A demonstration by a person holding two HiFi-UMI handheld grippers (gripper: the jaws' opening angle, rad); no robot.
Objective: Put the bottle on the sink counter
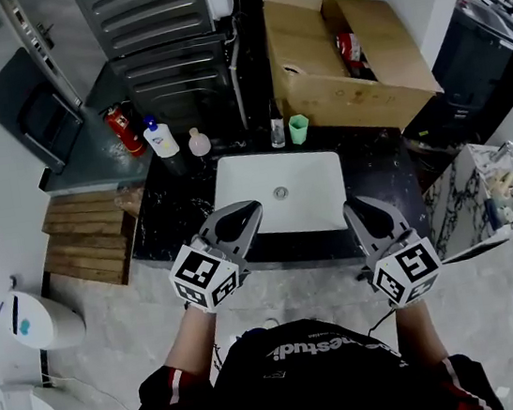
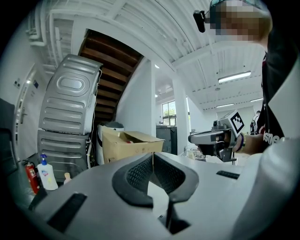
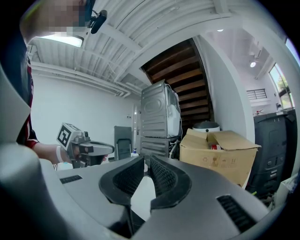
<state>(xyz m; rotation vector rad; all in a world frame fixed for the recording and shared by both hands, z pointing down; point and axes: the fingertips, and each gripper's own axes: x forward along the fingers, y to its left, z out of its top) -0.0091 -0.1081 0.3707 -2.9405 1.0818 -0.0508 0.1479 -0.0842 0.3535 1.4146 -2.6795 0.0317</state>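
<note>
Black worktop (image 1: 376, 182): dark marble around a white sink (image 1: 234, 179); both tools hang over its near edge.
Left tool (image 2: 153, 157): pressed together, nothing in it.
Right tool (image 3: 146, 161): tips all but touching, nothing in it.
Bottle (image 1: 162, 138): white with a blue cap, upright at the far-left back, just beside the extinguisher (image 1: 121, 130). I can't tell whether it stands on the worktop or on the grey ledge beyond.
Neighbours: pink bottle (image 1: 198, 142) near its right; clear bottle (image 1: 277, 130) and cup (image 1: 299, 129) behind the sink.
Risk, wrong pick: three bottles sit in reach. I take the white one as the target, but that is a guess.
Risk, tip-over: if I arrive with the tool unspread, I would likely shove the bottle into the extinguisher.
Risk, crowding: spread jaws could clip the pink bottle.
Risk, drop: a weak pinch on the carry could drop the bottle into the sink.
</note>
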